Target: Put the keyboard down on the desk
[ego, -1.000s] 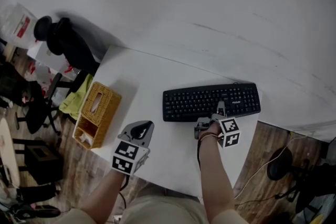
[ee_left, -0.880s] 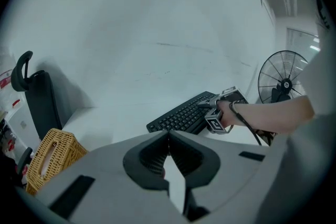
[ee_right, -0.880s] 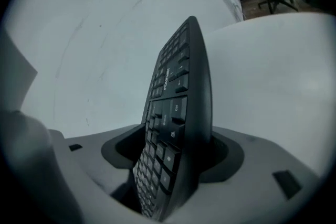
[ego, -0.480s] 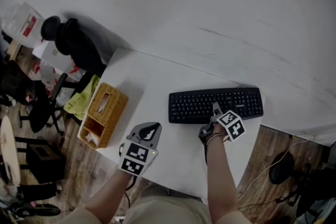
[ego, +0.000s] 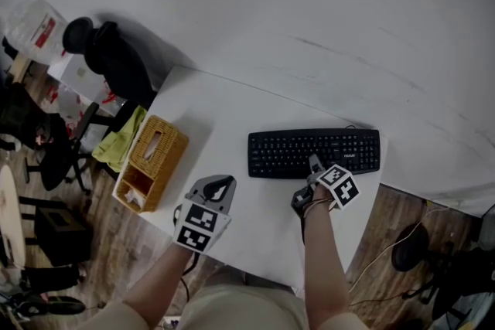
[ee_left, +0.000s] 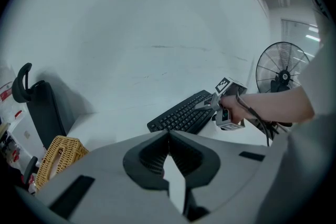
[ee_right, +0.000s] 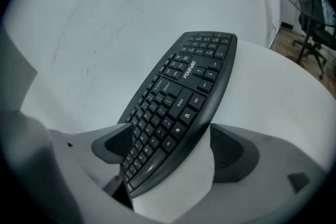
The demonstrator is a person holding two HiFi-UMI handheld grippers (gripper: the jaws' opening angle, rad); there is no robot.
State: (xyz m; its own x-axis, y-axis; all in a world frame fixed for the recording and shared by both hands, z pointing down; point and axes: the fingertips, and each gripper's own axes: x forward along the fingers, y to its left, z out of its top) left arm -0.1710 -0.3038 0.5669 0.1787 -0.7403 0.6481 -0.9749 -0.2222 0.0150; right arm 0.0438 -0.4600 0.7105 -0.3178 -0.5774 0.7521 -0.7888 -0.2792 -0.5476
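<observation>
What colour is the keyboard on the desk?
The keyboard is black with white lettering on its keys; the right gripper view shows it best.

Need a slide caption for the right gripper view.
Right gripper, jaws just opened, straddles the black keyboard lying on the white desk.

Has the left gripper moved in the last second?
No. The left gripper sits just as far right of the basket as before.

The keyboard is matt black plastic with white printed legends on its keys. The table has a smooth, matt white top. The basket is rough woven wicker, and the floor is brown wood plank.
</observation>
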